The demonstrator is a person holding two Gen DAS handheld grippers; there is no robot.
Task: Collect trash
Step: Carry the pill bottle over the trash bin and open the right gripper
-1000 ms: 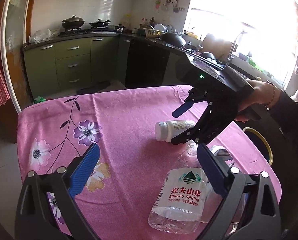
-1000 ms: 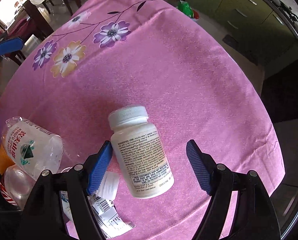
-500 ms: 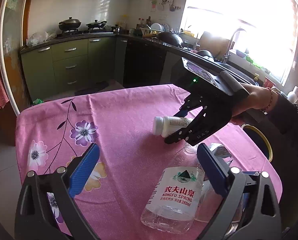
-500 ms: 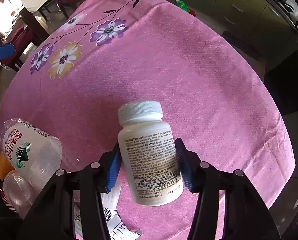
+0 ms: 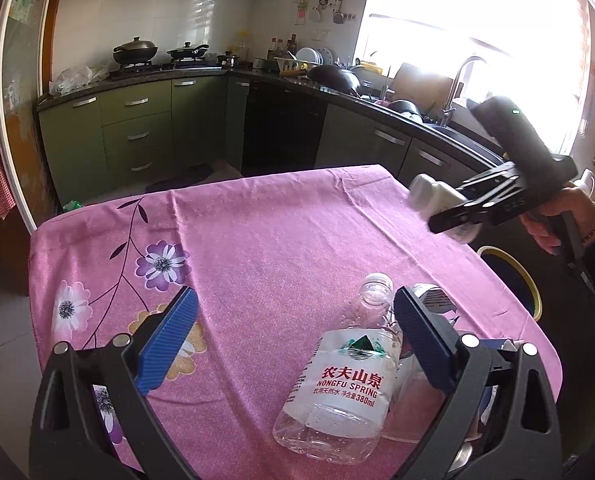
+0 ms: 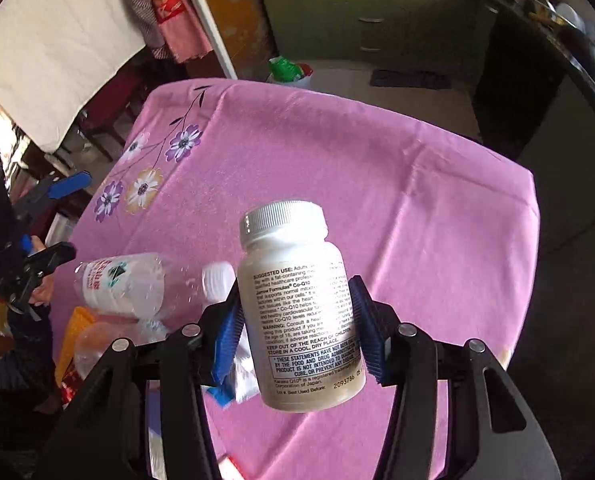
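Two hand-held grippers are out: the right hand-held gripper (image 6: 297,330) pinches a white supplement bottle (image 6: 297,312) in the air above the pink-clothed desk (image 6: 397,184), while the left hand-held gripper (image 5: 293,340) stands spread over a clear Nongfu Spring water bottle (image 5: 345,376) lying on the desk.

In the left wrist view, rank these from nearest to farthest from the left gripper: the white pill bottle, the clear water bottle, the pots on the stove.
1. Clear water bottle: lying on the pink cloth just ahead of the open left gripper, toward its right finger.
2. White pill bottle: held off the table at right by the right gripper.
3. Pots on the stove: far counter, upper left.
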